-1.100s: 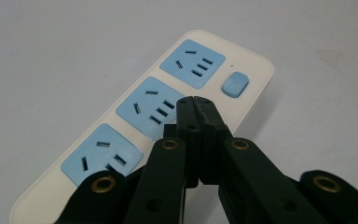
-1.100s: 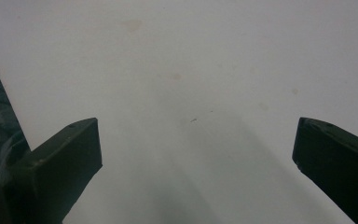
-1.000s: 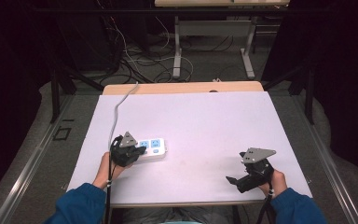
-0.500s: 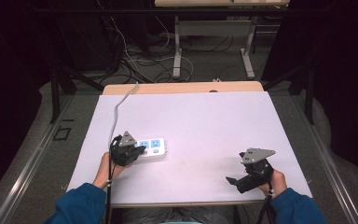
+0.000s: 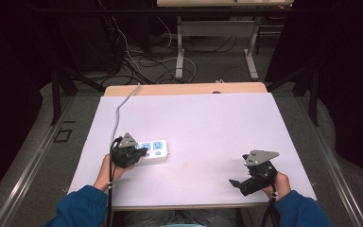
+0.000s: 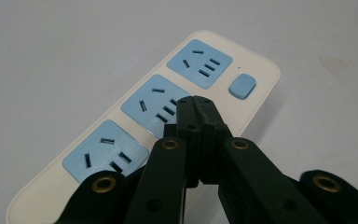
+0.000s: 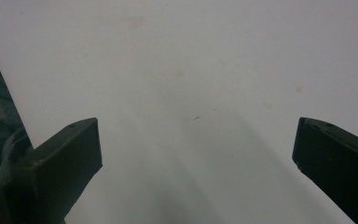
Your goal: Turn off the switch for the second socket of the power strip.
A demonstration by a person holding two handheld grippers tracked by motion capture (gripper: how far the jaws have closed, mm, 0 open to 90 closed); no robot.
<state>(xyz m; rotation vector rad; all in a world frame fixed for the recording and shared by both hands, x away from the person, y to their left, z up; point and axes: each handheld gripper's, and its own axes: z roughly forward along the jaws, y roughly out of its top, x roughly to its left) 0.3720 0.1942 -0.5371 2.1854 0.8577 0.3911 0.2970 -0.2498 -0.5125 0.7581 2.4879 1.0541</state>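
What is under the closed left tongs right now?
The cream plastic power strip with three blue sockets lies under the shut left tongs, tips over the middle socket. Contact cannot be seen; the tongs cover that spot.

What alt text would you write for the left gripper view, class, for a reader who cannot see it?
The left gripper, its two black jaws shut together with nothing between them, points down over the middle socket of a cream power strip. The strip has three blue sockets and a blue button, and lies on a pale table.
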